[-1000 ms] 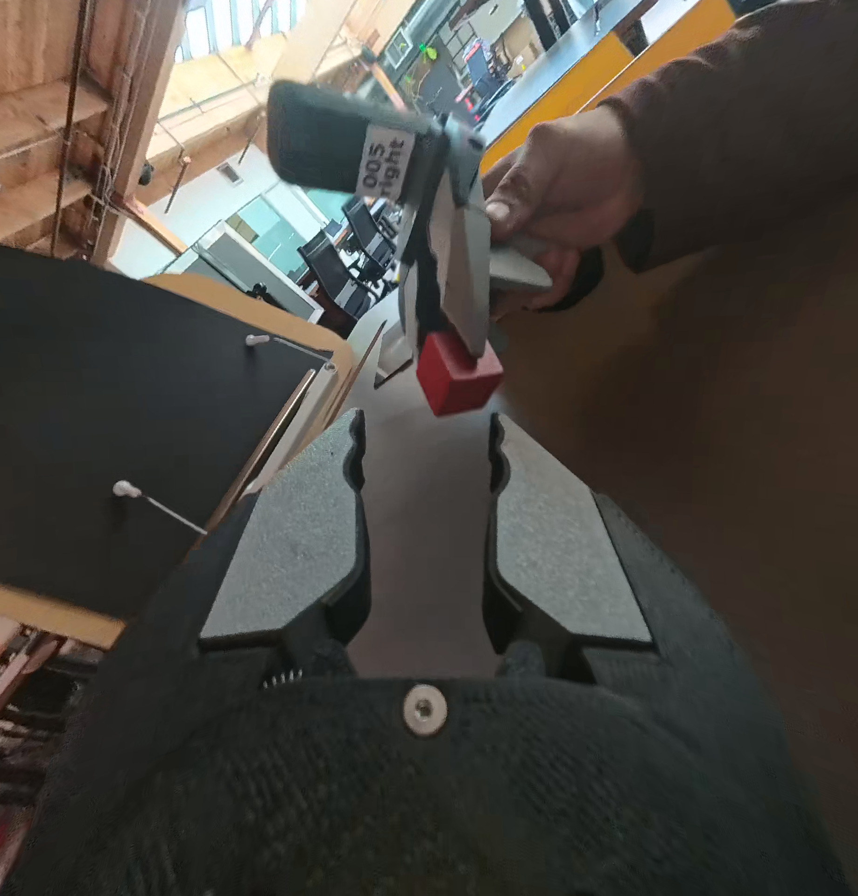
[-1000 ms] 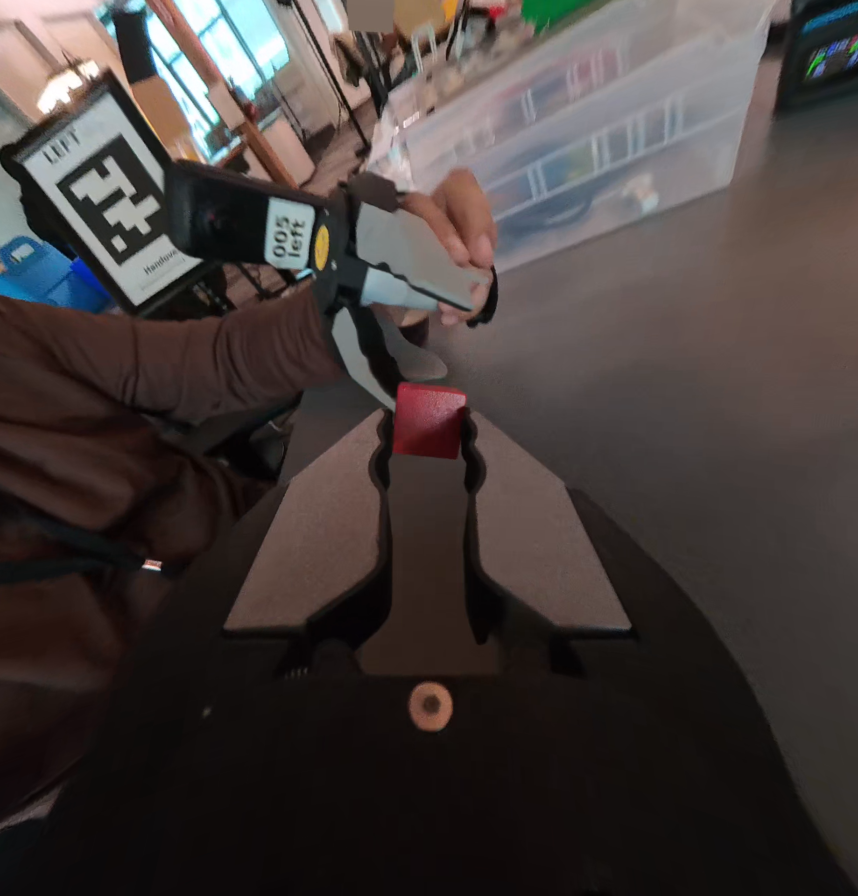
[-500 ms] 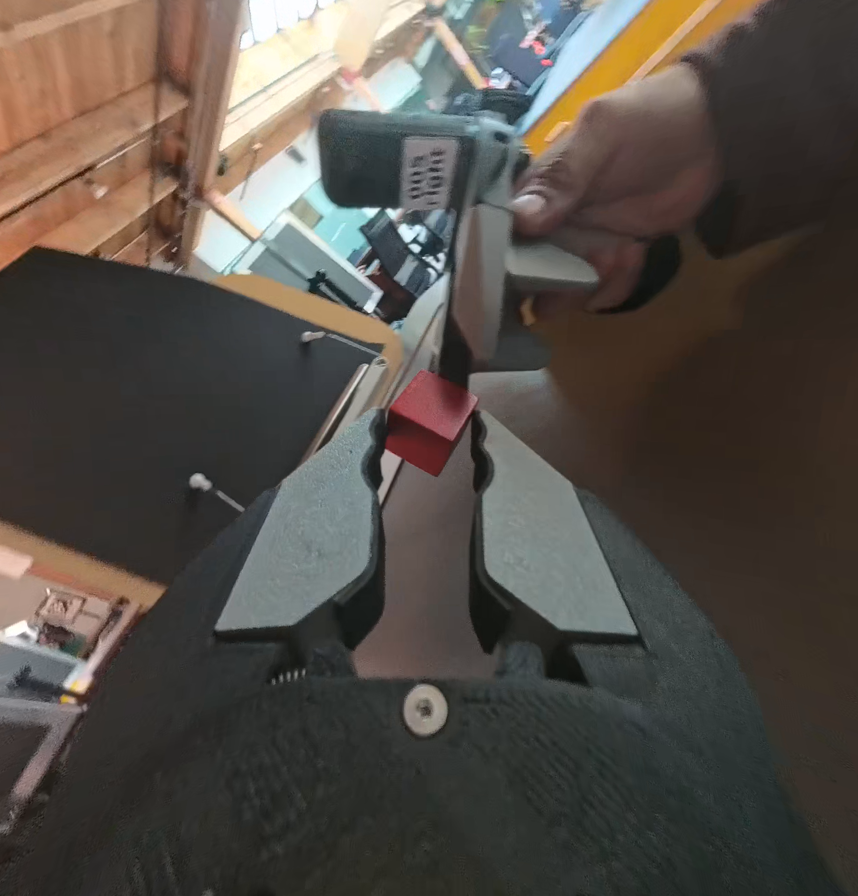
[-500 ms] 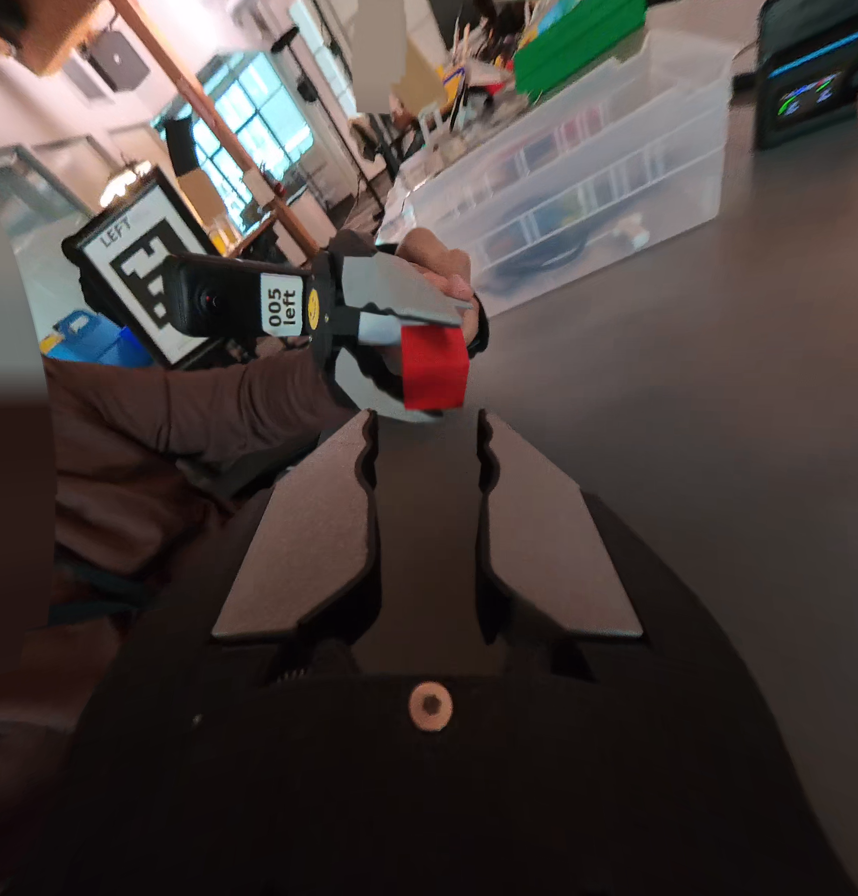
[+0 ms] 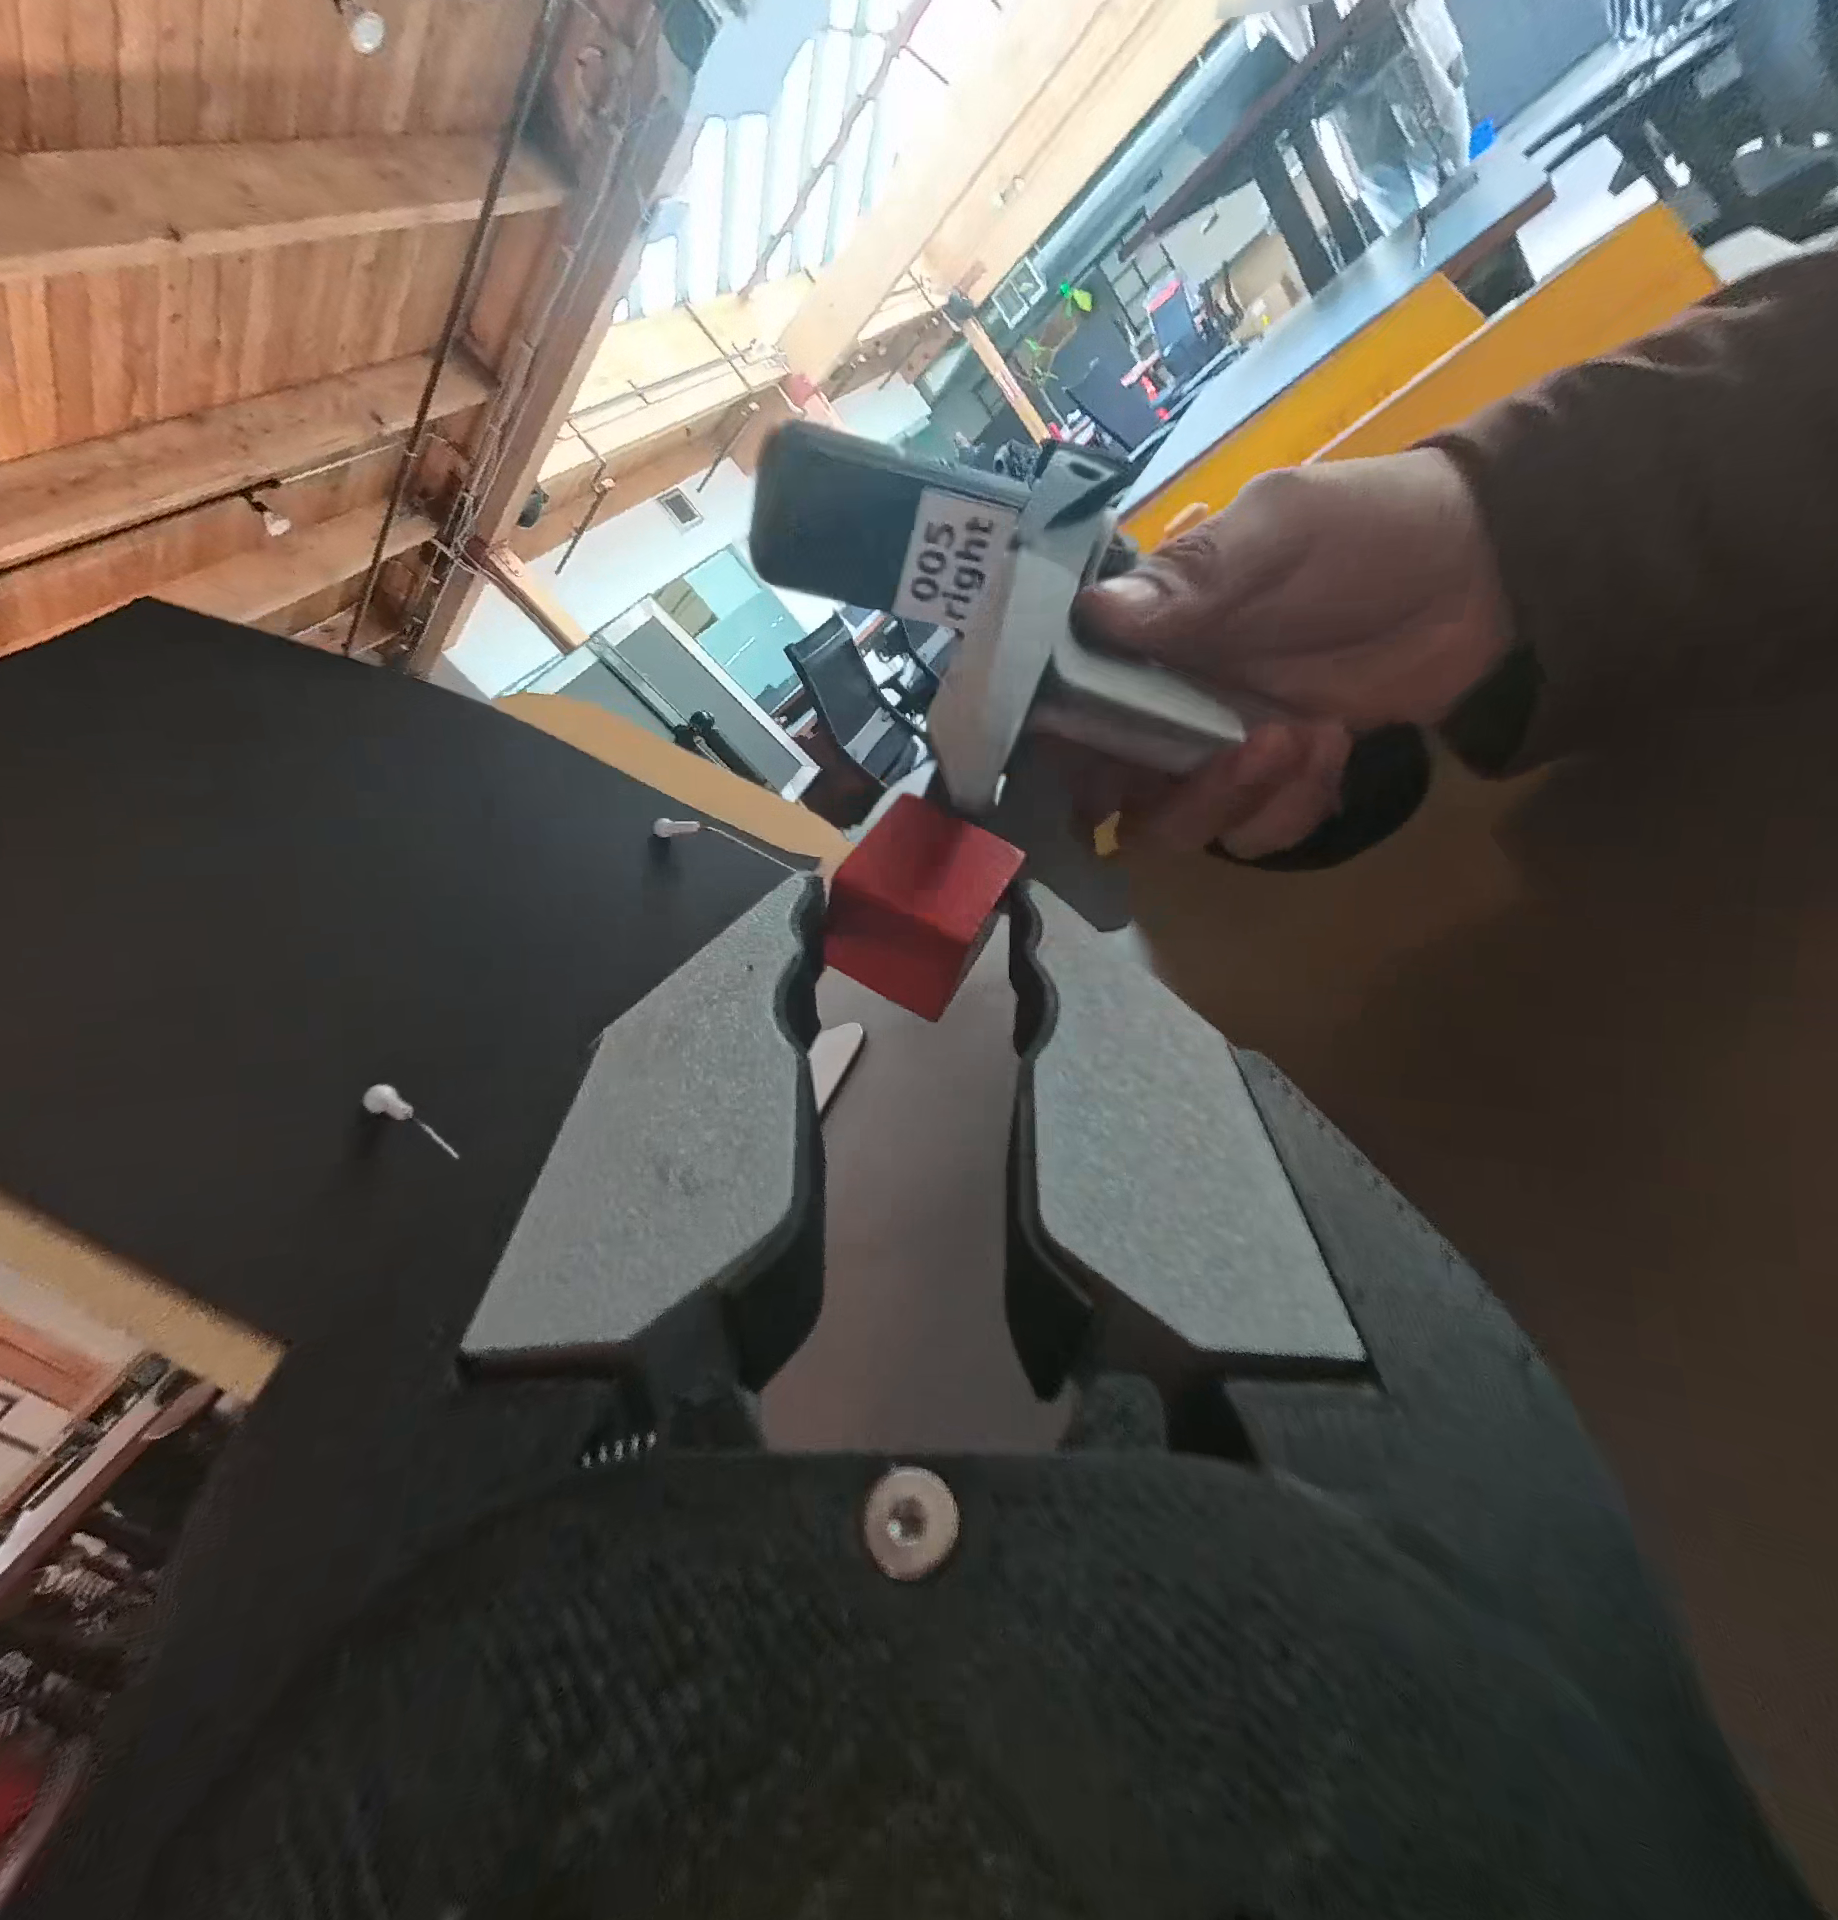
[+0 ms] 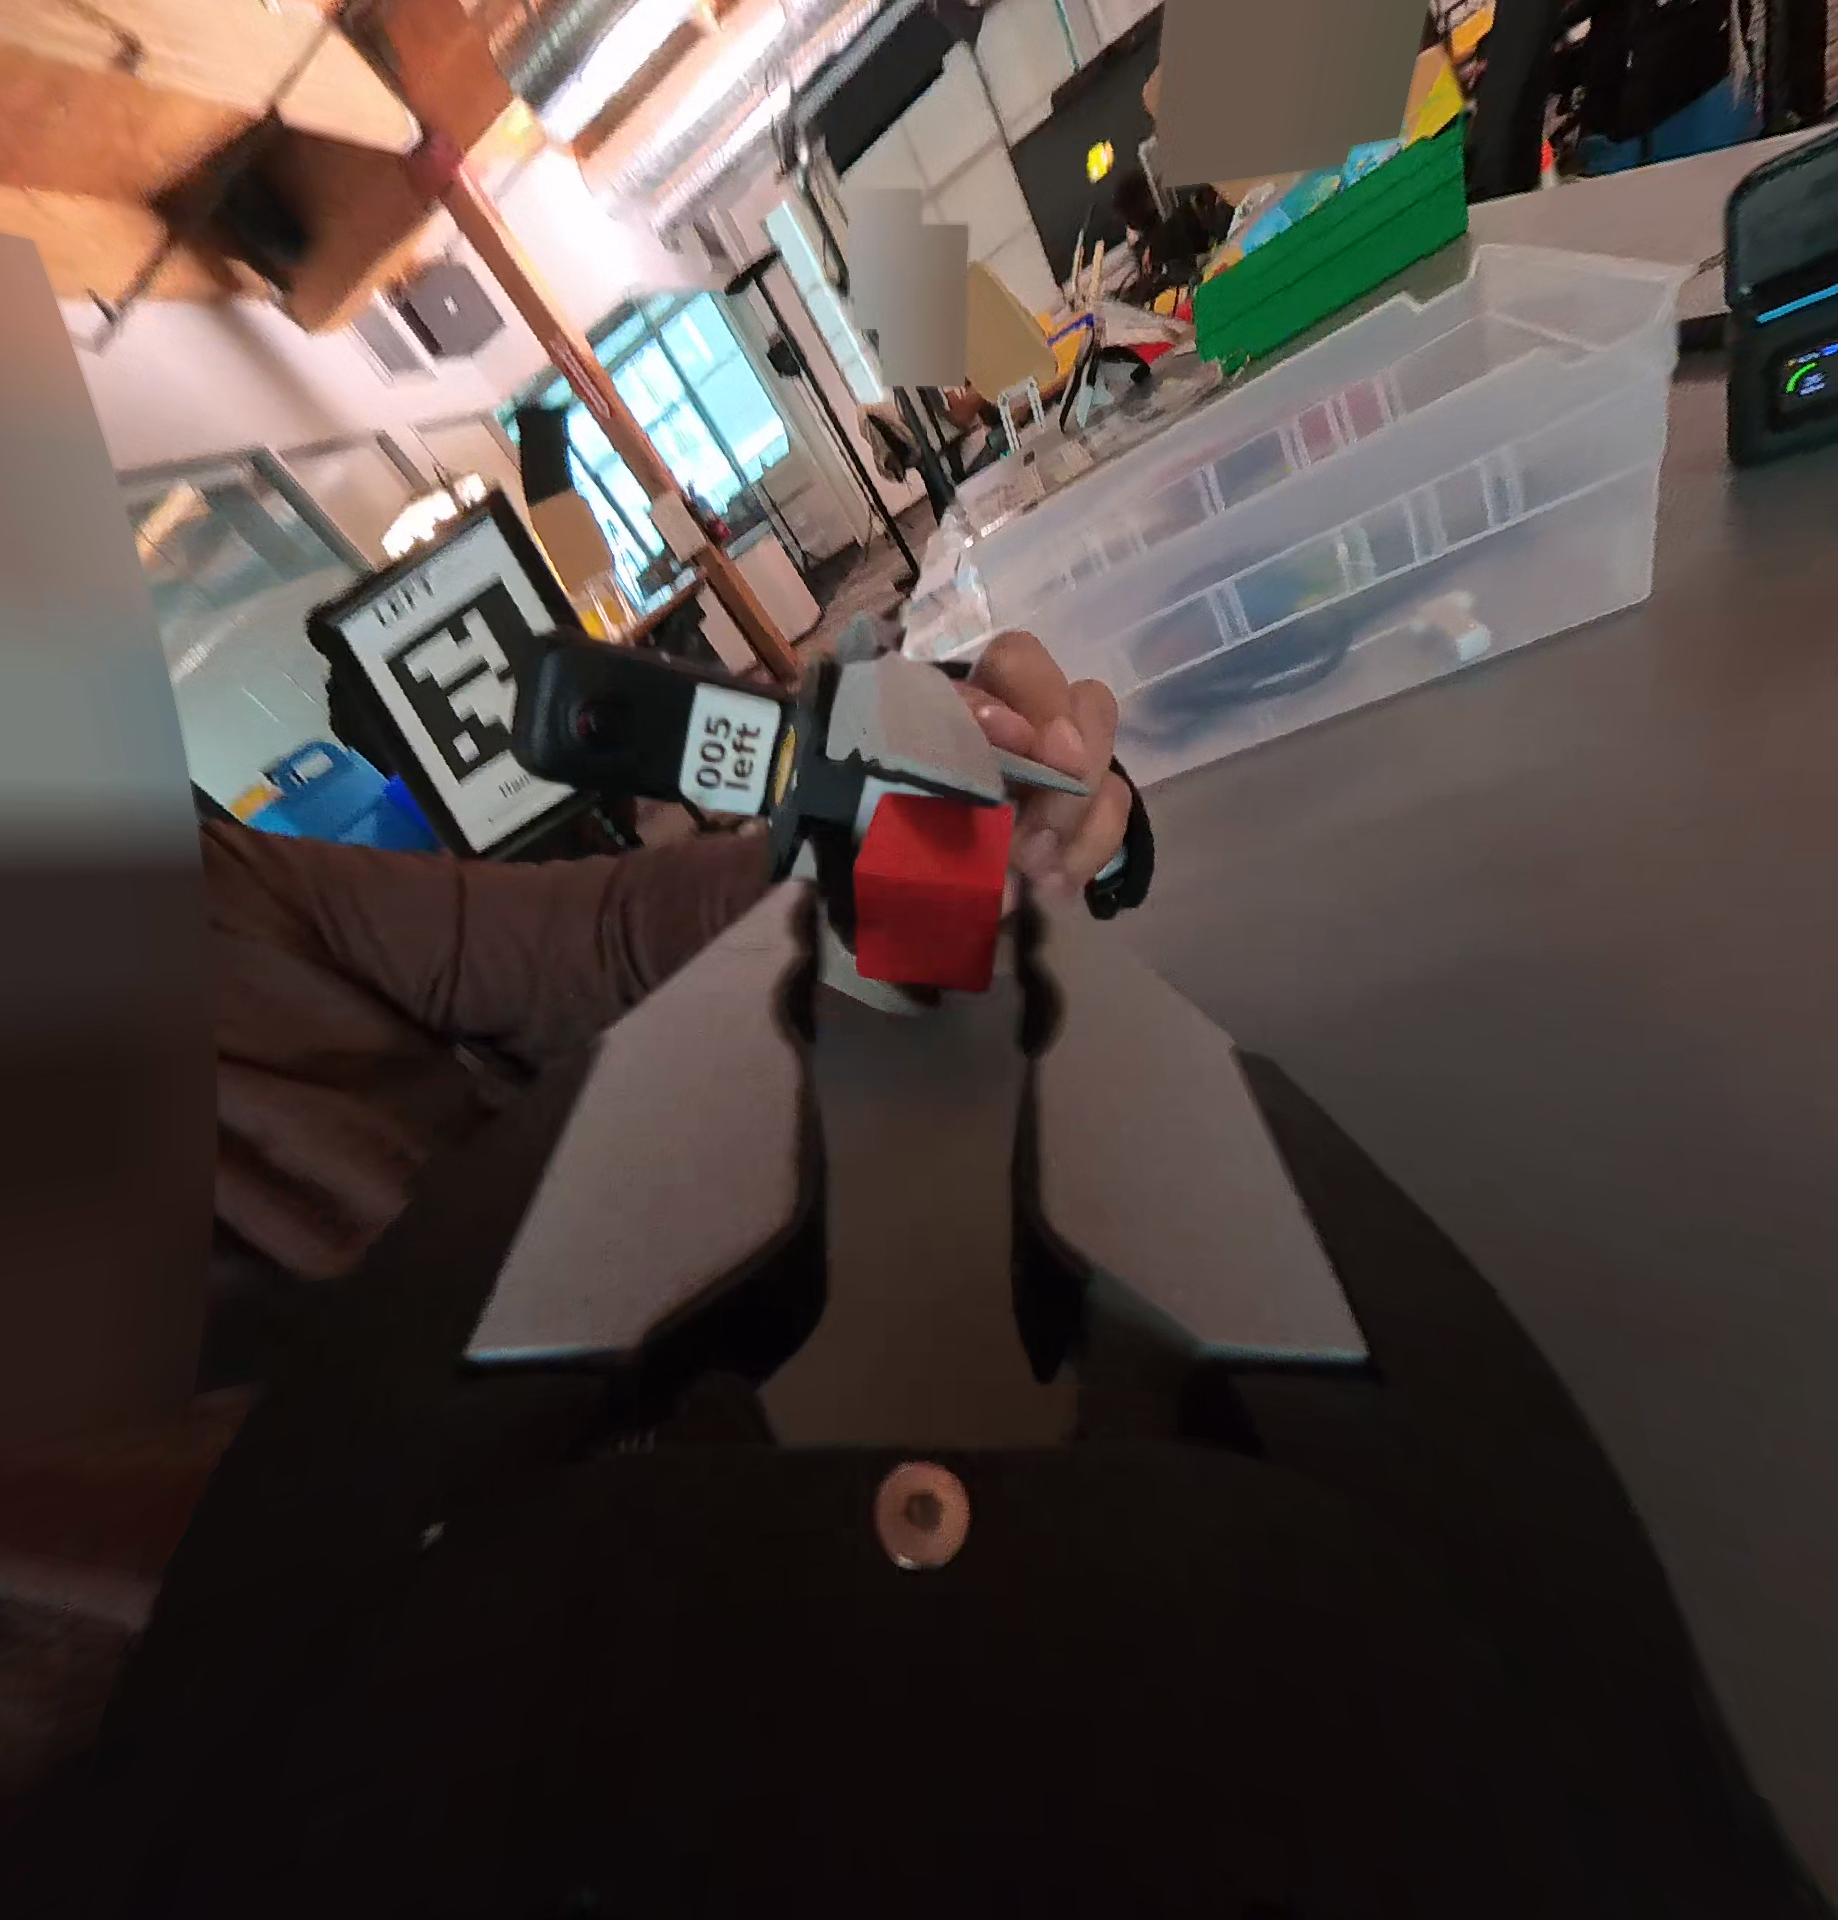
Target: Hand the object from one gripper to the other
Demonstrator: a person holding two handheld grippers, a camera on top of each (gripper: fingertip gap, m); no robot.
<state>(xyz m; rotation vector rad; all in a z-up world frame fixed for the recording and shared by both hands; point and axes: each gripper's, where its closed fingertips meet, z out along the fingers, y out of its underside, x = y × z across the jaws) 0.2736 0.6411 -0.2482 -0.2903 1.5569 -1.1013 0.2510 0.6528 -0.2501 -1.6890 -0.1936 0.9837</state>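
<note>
A red cube (image 5: 920,925) sits between the fingertips of my left gripper (image 5: 913,925), which is shut on it and holds it in the air above the table. The right gripper, held in a hand, shows in the left wrist view just behind and above the cube, with one grey finger (image 5: 982,717) reaching down to the cube's top. In the right wrist view the cube (image 6: 930,894) is at the tips of my right gripper (image 6: 915,951), whose jaws stand wider than the cube. The left gripper's grey finger (image 6: 915,727) lies over the cube there.
A grey table (image 6: 1517,1039) lies below. A clear plastic bin (image 6: 1362,520) and a black device with a screen (image 6: 1808,343) stand at its far right. A black board (image 5: 219,935) with white pins is at the left. A brown sleeve (image 6: 427,956) crosses the left. My left and right fingertips are right by each other.
One second ago the right gripper held the cube and the left was open. The left then shut on the cube, the right opened, and the right stays close to it.
</note>
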